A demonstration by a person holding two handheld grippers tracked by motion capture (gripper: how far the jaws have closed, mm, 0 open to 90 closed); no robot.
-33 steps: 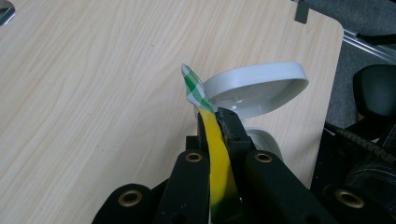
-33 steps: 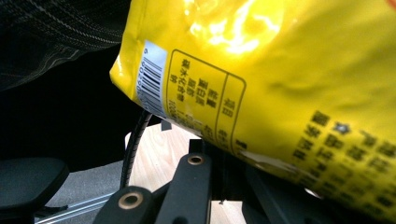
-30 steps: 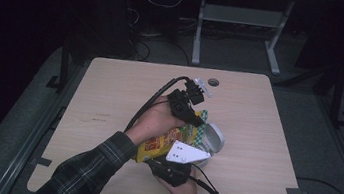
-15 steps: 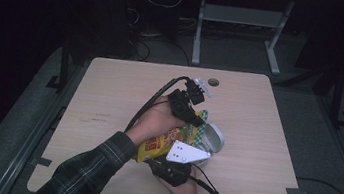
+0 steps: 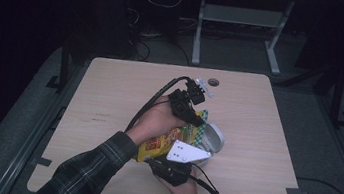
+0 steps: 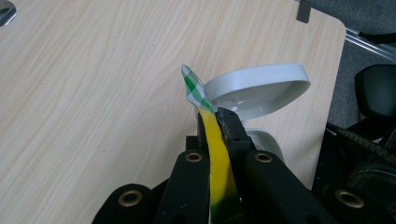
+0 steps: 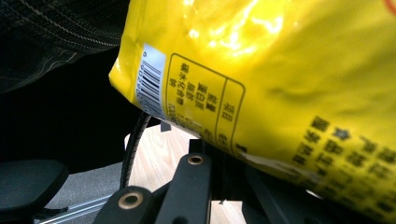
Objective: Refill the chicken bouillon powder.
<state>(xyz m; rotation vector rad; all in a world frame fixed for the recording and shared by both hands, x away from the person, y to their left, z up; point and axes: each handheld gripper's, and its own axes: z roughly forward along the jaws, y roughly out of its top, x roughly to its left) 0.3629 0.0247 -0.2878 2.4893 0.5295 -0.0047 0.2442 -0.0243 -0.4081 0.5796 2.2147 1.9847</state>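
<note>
A yellow snack bag with a green-checked top is held up over the wooden table. My left gripper comes from above and is shut on the bag's top edge; in the left gripper view the jaws pinch the yellow film, and the checked corner sticks out past them. My right gripper sits under the bag near the table's front, shut on its lower seam. The bag's printed back blocks its fingertips. A white container with its lid open stands just right of the bag.
The table has a round cable hole at the back. Grey floor lies beyond its right edge, and a metal desk frame stands behind. A sleeved forearm reaches in from the bottom left.
</note>
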